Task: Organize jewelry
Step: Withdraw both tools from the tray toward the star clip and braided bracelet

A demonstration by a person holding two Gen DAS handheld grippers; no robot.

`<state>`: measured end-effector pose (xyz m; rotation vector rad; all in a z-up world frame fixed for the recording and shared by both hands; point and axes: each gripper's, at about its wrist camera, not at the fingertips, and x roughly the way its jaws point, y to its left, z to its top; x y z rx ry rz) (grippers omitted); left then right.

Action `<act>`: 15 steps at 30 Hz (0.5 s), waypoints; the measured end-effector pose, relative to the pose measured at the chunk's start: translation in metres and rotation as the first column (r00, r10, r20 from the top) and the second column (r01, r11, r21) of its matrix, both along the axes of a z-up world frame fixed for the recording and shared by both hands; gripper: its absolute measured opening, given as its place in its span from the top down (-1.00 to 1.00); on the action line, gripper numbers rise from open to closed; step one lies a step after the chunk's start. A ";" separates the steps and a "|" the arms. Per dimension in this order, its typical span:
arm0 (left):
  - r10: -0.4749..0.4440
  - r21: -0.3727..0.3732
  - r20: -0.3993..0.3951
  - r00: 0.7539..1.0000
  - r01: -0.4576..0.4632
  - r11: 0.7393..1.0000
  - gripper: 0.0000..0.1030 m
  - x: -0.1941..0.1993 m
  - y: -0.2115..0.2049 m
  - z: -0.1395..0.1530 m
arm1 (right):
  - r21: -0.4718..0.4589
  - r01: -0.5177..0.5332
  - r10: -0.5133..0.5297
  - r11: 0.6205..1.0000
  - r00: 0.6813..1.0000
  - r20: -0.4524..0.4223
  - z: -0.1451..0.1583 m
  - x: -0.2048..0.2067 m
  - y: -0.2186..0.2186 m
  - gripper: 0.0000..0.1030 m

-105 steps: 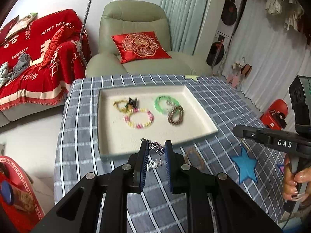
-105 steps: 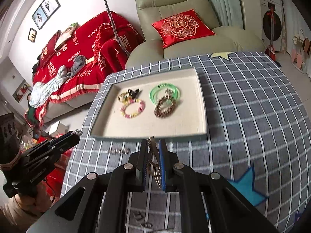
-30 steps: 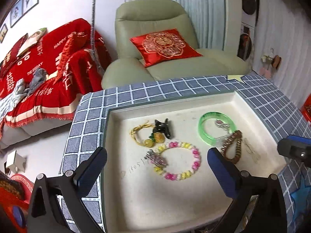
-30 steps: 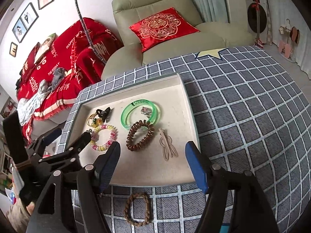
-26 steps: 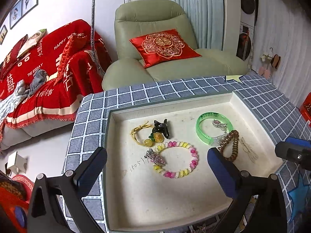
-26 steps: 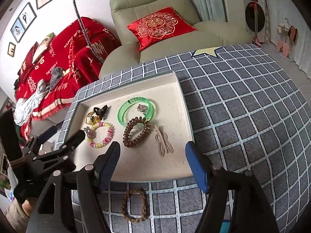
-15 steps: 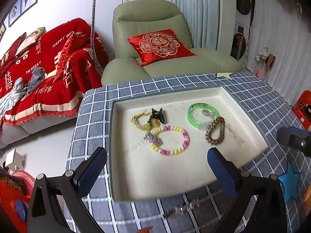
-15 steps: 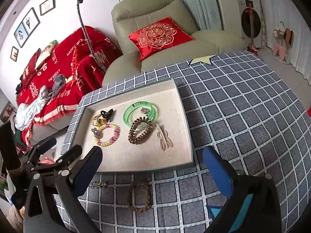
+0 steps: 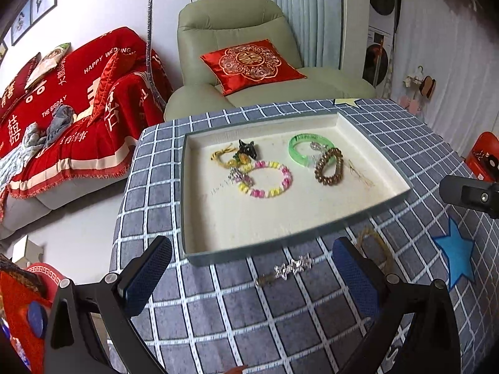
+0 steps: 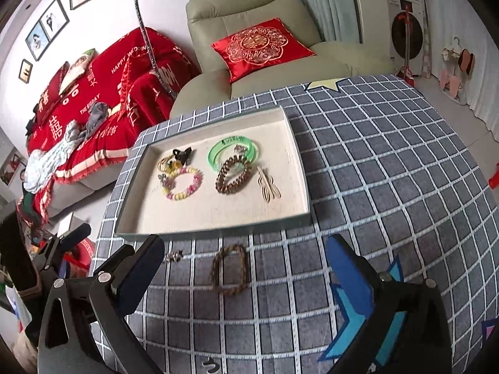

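A cream tray [image 9: 249,221] on the checked cloth holds a green bangle [image 9: 304,149], a brown coil tie [image 9: 329,166], a pink and yellow bead bracelet [image 9: 268,179], a black claw clip [image 9: 248,149], a silver brooch [image 9: 240,176] and a wooden hairpin [image 10: 268,185]. On the cloth in front of the tray lie a silver clip [image 9: 293,268] and a brown braided bracelet [image 10: 230,269]. My left gripper [image 9: 249,275] hangs open and empty above the silver clip. My right gripper [image 10: 246,266] is open wide above the braided bracelet, holding nothing.
The round table [image 10: 389,171] in grey checked cloth has blue star patches [image 9: 457,257]. Behind it stand a green armchair [image 9: 237,31] with a red cushion and a sofa under a red throw [image 9: 62,93]. A red stool [image 9: 483,155] stands at the right.
Both grippers have drawn back from the tray, which now looks smaller. The cloth in front, with the silver clip and braided bracelet, has come into view. The right jaws have spread wider.
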<state>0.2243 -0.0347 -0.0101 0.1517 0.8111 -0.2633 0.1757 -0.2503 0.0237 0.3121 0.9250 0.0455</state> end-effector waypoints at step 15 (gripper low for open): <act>-0.083 0.008 -0.045 0.996 0.084 0.996 -1.00 -0.013 0.004 -0.013 | -0.008 -0.010 0.010 1.000 0.998 -0.063 -0.016 -0.012 0.008 -1.00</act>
